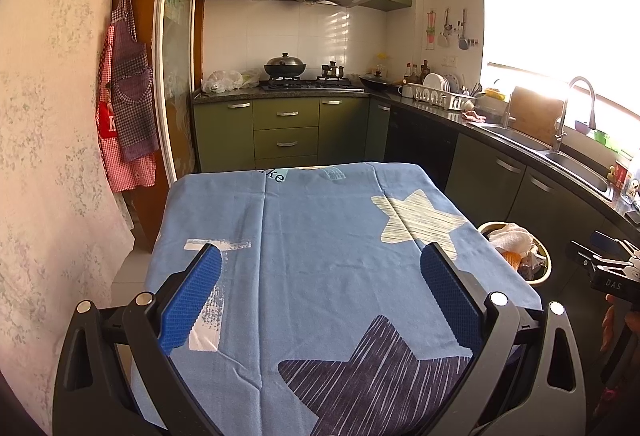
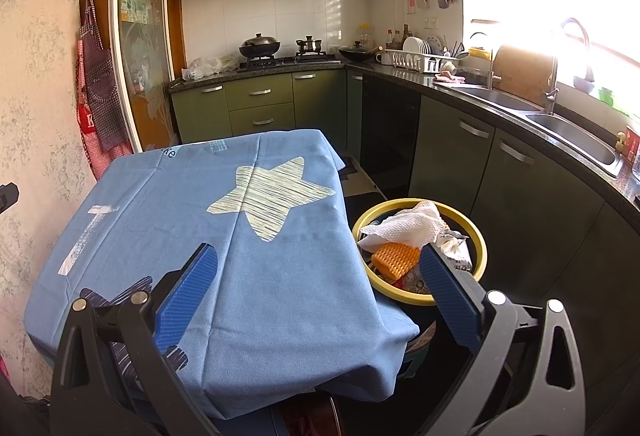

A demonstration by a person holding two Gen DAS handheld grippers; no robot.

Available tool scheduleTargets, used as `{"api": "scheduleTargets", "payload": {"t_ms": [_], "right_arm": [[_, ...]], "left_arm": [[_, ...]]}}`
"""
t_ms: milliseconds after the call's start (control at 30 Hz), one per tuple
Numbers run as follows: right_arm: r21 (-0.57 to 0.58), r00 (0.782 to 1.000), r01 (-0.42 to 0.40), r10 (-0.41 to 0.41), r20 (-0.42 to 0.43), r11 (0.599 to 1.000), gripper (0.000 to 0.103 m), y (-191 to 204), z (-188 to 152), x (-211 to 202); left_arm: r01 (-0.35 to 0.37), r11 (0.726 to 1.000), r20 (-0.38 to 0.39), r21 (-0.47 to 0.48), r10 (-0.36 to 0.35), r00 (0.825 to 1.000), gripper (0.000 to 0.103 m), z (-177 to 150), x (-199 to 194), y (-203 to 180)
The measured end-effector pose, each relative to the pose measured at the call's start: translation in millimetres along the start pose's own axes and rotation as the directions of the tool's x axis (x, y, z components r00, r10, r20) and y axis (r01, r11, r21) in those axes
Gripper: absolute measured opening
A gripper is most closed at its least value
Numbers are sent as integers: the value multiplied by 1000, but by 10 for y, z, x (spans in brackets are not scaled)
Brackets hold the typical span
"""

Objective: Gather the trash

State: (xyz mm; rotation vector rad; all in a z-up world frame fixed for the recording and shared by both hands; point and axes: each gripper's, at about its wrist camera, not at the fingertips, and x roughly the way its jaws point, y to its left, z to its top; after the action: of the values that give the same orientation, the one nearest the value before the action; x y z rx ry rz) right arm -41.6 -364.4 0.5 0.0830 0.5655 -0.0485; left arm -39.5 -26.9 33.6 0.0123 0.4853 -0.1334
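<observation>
You have two grippers, both with blue pads spread wide and nothing between them. Your left gripper (image 1: 320, 296) hangs over the blue tablecloth (image 1: 320, 236), above the dark star (image 1: 376, 372) printed nearest you. Your right gripper (image 2: 318, 294) sits over the table's right edge, so its left pad lies over cloth and its right pad (image 2: 450, 300) overlaps the near rim of the bin in the picture.

There is one yellow-rimmed bin (image 2: 480, 236), standing on the floor just beside the table's right side. In it you can count one crumpled white paper towel (image 2: 404, 226) on top, one orange ribbed piece (image 2: 394, 258) beneath it, and one crinkled wrapper (image 2: 454, 246) touching the right pad's tip in view; darker scraps lower down are too hidden to count. The cloth itself carries two stars, the dark one and a pale star (image 1: 420, 220) farther out, and one white stripe (image 1: 218, 244).

Past the bin run dark green cabinets (image 2: 512, 171) under a black counter with a double sink (image 2: 560, 127) and two faucets. Farther off, the stove (image 1: 312, 83) holds one lidded wok and one small pot. Two aprons (image 1: 128, 99) hang on the left wall.
</observation>
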Motion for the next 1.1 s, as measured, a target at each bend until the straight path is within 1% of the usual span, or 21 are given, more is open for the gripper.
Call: {"api": "scheduleTargets", "payload": {"t_ms": [633,833,1000,1100], "right_arm": [[-1,1000,0,0,-5,1000,96,20,-18,20],[-2,1000,1,-1,-6,1000,96,22,-17,22],[0,1000,0,-1,-6,1000,96,20,-10,23],[-1,1000,0,0,-13,1000,96,22,-38,51]], "left_arm": [[0,1000,-7,1,0,1000,98,3,23,9],[9,1000,-16,-16,-9,1000,98,-2,36,28],[23,999,-3,-24,-23,1000,98,7,42,47],[5,1000,-3,-11,-5,1000,98,8,68,39]]}}
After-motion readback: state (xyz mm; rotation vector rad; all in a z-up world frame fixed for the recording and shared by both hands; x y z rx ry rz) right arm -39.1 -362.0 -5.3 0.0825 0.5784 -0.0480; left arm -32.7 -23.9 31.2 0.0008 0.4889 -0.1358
